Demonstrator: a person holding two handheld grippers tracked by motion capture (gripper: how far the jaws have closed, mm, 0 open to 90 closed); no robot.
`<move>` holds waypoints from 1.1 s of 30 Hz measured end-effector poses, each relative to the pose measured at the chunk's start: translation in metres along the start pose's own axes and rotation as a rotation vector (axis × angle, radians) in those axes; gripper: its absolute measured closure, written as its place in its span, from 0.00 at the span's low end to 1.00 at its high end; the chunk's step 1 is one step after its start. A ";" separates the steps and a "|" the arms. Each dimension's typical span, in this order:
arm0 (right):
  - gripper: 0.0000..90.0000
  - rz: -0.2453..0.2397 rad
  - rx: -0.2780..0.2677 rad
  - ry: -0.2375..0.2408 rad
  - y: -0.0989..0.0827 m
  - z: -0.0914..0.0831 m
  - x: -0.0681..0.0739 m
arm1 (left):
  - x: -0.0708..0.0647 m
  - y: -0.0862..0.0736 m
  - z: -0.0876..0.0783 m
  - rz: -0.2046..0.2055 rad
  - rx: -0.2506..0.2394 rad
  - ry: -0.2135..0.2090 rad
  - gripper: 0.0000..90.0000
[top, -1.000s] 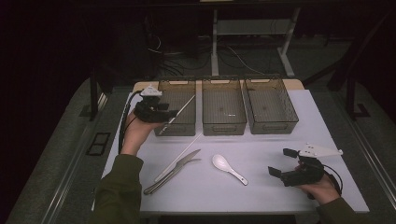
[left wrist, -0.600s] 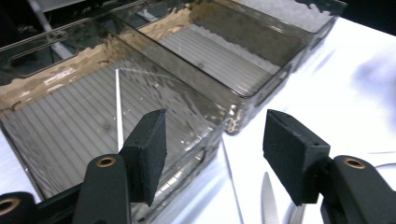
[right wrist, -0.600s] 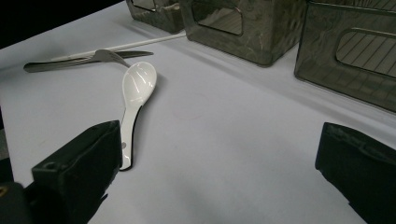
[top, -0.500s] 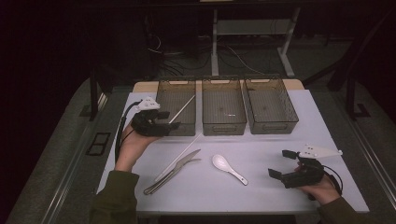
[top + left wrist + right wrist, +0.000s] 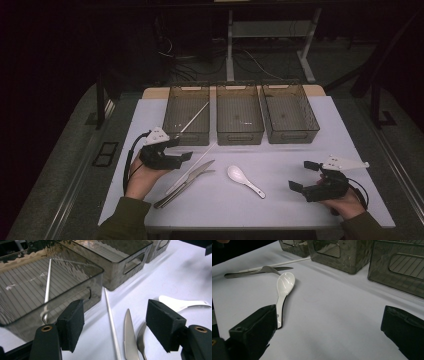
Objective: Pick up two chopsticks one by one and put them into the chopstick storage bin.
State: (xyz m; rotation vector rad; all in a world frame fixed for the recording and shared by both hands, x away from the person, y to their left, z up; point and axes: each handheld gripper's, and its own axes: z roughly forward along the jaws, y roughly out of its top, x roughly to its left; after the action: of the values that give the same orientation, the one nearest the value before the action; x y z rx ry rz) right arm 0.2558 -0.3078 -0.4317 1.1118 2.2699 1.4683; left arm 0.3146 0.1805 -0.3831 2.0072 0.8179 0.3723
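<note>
My left gripper [image 5: 180, 149] [image 5: 115, 312] hovers just in front of the left bin [image 5: 172, 131]. Its jaws have just been opening and stand open with nothing between them. One white chopstick [image 5: 194, 118] [image 5: 47, 287] leans inside that bin. A second chopstick [image 5: 202, 156] [image 5: 111, 322] lies on the table beyond my jaws, beside a knife [image 5: 129, 335] and a fork [image 5: 141, 336]. The white spoon [image 5: 244, 180] [image 5: 284, 286] lies mid-table. My right gripper [image 5: 301, 176] [image 5: 329, 315] rests open at the front right, the spoon's handle near its left jaw.
Three smoky see-through bins stand in a row at the back of the white table [image 5: 300, 210]; the middle bin [image 5: 240, 135] and the right bin [image 5: 292, 135] look empty. The knife and fork [image 5: 182, 181] lie side by side, pointing diagonally. Dark floor surrounds the table.
My left hand has drawn back from over the left bin toward the front and sunk lower, its jaws wider. The chopstick stays leaning in the bin. The right hand has kept still.
</note>
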 end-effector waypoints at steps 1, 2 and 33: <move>0.01 0.000 -0.001 -0.001 0.000 0.000 0.000 | -0.001 -0.003 -0.001 -0.002 0.000 0.001 0.34; 0.01 0.004 0.001 -0.002 0.000 0.000 0.000 | -0.002 -0.005 -0.002 -0.003 0.005 0.002 0.34; 0.01 -0.019 0.016 -0.029 -0.001 0.004 0.003 | -0.011 -0.047 0.022 -0.009 0.201 -0.001 0.81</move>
State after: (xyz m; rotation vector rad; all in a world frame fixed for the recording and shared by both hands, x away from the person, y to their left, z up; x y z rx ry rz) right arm 0.2552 -0.3036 -0.4338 1.1062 2.2701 1.4196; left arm 0.2999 0.1766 -0.4341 2.1877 0.8934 0.2936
